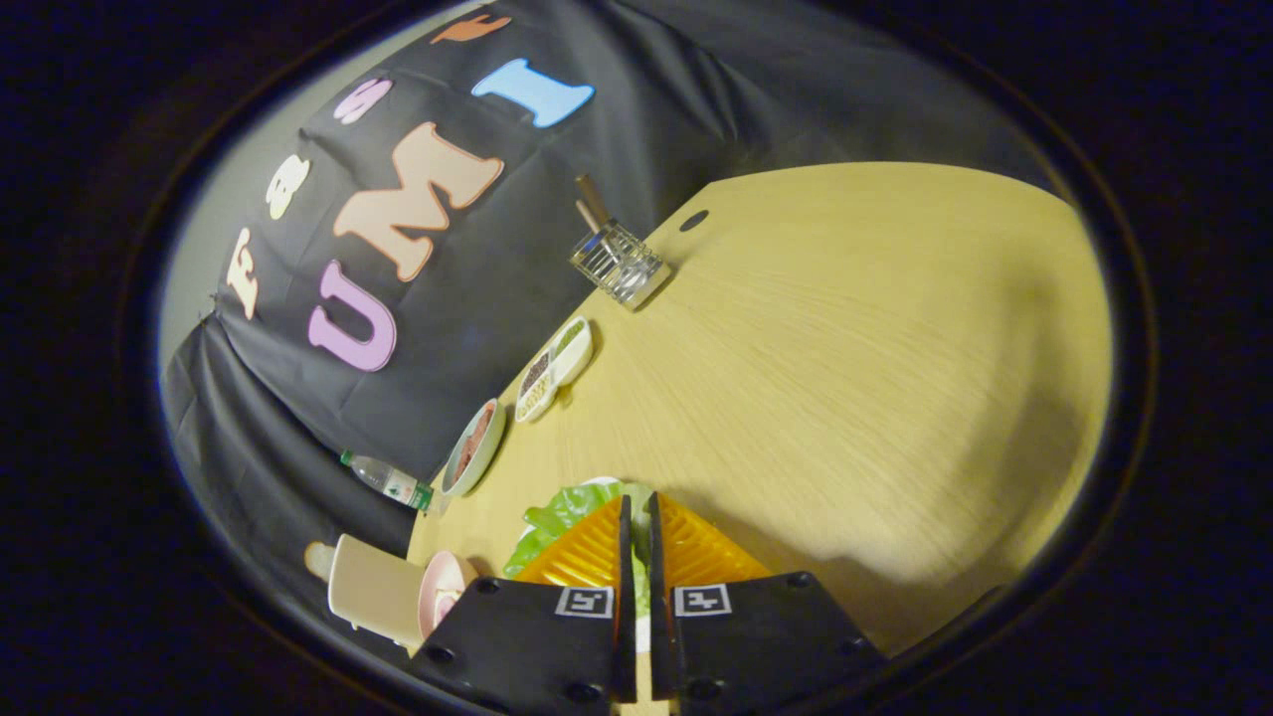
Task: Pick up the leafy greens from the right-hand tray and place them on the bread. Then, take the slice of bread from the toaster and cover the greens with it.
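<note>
- Nearly together, my jaws leave only a thin slit, and the leafy greens (562, 512) show in that slit and spread past my fingertips (625, 517) to one side; I seem clamped on a leaf, so my gripper (637, 519) holds it.
- Beyond the greens sit a round dish (473, 447), a divided tray (555, 368) and a wire rack (619, 264) on the wooden table (845, 378).
- Beside my fingers stands a toaster (373, 589), with a water bottle (386, 479) near it; its label is too small to read.

A wooden table (845, 378) is carrying a wire rack (619, 265), a divided dish (555, 368), a bowl (473, 447) and greens (559, 517).
</note>
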Demonstrator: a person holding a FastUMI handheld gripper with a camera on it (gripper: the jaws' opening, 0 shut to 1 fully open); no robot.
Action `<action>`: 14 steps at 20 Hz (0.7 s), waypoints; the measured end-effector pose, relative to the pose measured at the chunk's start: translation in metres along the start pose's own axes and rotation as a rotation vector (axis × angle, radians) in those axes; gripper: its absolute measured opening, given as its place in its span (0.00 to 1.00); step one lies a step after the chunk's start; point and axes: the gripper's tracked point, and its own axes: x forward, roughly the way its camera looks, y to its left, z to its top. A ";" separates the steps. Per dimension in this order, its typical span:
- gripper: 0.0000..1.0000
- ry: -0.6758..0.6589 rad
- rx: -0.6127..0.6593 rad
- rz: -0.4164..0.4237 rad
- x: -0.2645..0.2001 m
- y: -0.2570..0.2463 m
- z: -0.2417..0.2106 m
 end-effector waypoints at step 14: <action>0.03 -0.095 -0.109 -0.016 -0.026 0.051 0.017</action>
